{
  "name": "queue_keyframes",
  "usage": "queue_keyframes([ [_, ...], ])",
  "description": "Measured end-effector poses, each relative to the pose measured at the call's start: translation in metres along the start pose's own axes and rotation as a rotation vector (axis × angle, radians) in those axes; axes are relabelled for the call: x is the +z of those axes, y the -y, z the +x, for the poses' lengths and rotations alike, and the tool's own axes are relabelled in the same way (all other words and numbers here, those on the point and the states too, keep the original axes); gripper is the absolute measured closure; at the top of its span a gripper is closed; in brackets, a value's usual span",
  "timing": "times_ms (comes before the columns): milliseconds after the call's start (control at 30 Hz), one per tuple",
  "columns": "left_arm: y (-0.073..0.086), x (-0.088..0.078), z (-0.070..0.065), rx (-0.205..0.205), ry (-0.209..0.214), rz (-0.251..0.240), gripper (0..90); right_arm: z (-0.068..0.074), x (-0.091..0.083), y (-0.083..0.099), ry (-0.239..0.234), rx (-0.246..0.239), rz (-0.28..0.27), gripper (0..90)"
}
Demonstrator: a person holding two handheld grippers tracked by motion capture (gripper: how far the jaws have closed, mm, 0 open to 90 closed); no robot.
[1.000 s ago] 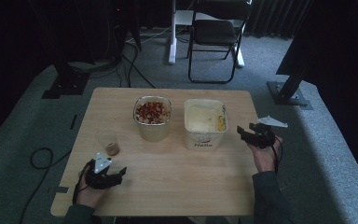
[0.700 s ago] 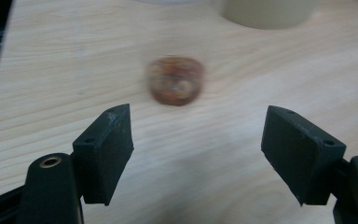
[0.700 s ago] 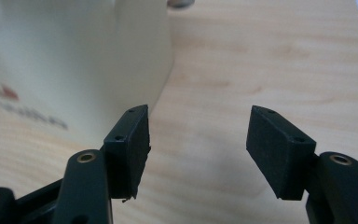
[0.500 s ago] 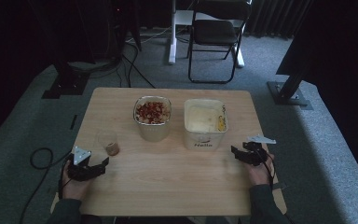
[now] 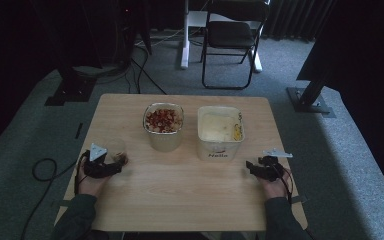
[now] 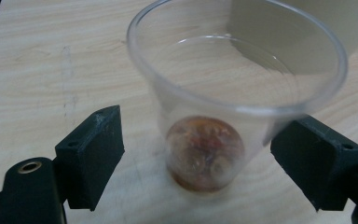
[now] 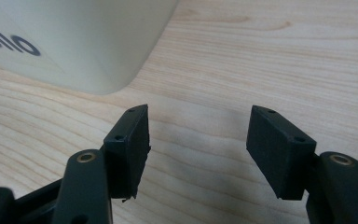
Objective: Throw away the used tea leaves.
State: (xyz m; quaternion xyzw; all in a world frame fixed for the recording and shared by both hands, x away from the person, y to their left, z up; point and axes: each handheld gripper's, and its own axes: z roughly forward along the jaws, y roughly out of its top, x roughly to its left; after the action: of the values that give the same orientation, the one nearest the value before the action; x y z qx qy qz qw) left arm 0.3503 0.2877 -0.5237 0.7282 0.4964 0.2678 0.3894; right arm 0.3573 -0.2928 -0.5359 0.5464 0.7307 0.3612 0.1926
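The clear plastic cup (image 6: pixel 235 88) is being seen standing upright on the wooden table (image 5: pixel 190 200), near its left edge, with a brownish-red residue at its bottom. In the high view the cup (image 5: pixel 116 150) is being found just beside the left gripper (image 5: pixel 111 167), well apart from the two tubs at the middle of the table.

The left gripper (image 6: pixel 212 158) is being held with the cup between its jaws. The jaws have just been opening and are being kept wide: a clear gap is being shown between the near jaw and the cup wall, while the far jaw is being seen right at the wall, and whether it is touching cannot be told. No squeeze on the cup is being observed.

The right gripper (image 7: pixel 198 135) is being held low over the table, jaws parted at a moderate width, with nothing between them but bare wood. A white tub (image 7: pixel 74 42) with dark lettering is being seen just ahead and to one side of it, not touching. In the high view the right gripper (image 5: pixel 254 167) is being found just in front of that tub (image 5: pixel 220 132).

A second tub (image 5: pixel 163 125), filled with reddish food, is being noted beside the white one.
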Motion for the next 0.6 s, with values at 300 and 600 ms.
queue_keyframes([
  [300,-0.010,0.002,-0.003,-0.005,-0.002,-0.060,21.4,-0.001,0.007,0.005,0.004,-0.003,0.016,38.2],
  [600,-0.021,0.001,-0.002,0.003,-0.032,-0.080,25.0,0.004,0.009,0.008,0.034,-0.055,0.009,33.9],
])
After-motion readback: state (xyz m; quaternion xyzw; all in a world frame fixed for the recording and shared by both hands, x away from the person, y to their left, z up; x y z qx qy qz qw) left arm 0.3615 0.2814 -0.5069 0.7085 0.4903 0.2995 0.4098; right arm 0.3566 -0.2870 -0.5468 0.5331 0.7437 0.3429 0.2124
